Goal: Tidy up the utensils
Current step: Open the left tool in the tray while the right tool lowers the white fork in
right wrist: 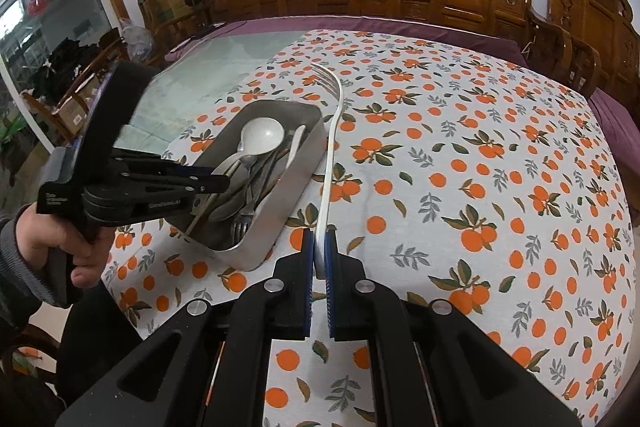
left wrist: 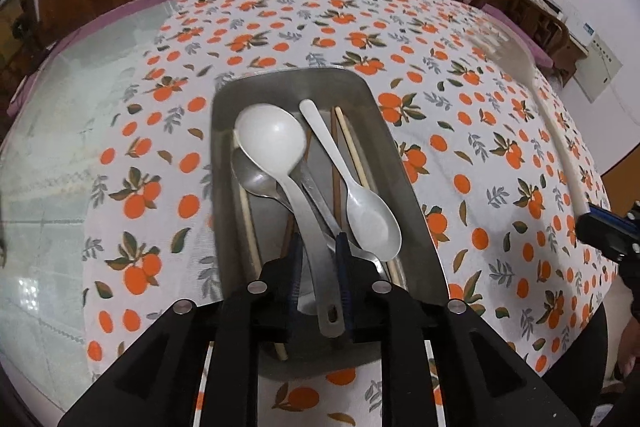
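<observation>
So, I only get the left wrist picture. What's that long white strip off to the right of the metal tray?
Observer: It's a white plastic fork, pinched by its handle between the fingers of the right gripper.
Visitor: Is it lying on the cloth?
Observer: It looks lifted. It runs alongside the rectangular metal tray, over the orange-print tablecloth, with its tines pointing away from the camera.
Visitor: Is there anything in the tray I can't see?
Observer: Yes, a metal fork lies at the tray's near end. In your view the black fingers hide that spot.
</observation>
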Tool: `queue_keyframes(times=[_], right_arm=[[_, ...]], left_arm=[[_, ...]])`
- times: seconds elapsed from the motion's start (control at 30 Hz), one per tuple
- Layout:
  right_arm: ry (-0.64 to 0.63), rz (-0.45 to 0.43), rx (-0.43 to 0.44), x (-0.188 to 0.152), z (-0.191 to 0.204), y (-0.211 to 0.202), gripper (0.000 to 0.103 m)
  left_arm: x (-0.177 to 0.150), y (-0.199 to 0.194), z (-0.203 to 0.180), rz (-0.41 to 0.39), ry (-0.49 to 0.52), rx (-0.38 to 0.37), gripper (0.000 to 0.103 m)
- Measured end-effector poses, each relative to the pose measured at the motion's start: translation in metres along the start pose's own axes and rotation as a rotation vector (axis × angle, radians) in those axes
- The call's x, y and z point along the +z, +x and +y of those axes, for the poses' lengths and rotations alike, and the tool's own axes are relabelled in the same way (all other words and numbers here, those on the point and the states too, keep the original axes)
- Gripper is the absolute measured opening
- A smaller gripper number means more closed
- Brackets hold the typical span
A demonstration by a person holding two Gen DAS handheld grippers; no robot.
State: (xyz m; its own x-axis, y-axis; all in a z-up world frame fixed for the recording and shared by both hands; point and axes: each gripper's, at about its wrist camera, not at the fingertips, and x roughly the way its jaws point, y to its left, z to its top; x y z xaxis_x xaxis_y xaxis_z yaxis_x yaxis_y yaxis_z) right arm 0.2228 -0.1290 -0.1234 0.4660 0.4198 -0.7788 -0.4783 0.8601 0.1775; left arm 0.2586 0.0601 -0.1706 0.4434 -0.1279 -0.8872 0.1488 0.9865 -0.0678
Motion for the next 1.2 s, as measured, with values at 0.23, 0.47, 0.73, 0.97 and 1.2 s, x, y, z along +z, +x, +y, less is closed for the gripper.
queue_keyframes(times=[0.23,0.47,0.73,0.97,1.2], right_arm=[[-0.027,0.004,0.028,0.011,0.021,0.01,0.006],[-0.049,0.019,0.061,0.022,0.043,0.029,0.006],[-0.026,0.056,0.104,0.033,0.059,0.059,0.006],[0.0,0.103,0.119,0.04,0.063,0.087,0.006],[0.02,0.145,0.093,0.038,0.061,0.11,0.006]], left_arm=[[-0.005,-0.024,0.018,-0.054,-0.043,0.005,0.02],[-0.009,-0.046,0.036,-0.1,-0.072,0.027,0.023],[-0.016,-0.065,0.054,-0.133,-0.092,0.048,0.025],[-0.018,-0.076,0.06,-0.148,-0.1,0.059,0.026],[-0.02,-0.084,0.059,-0.16,-0.098,0.059,0.026]])
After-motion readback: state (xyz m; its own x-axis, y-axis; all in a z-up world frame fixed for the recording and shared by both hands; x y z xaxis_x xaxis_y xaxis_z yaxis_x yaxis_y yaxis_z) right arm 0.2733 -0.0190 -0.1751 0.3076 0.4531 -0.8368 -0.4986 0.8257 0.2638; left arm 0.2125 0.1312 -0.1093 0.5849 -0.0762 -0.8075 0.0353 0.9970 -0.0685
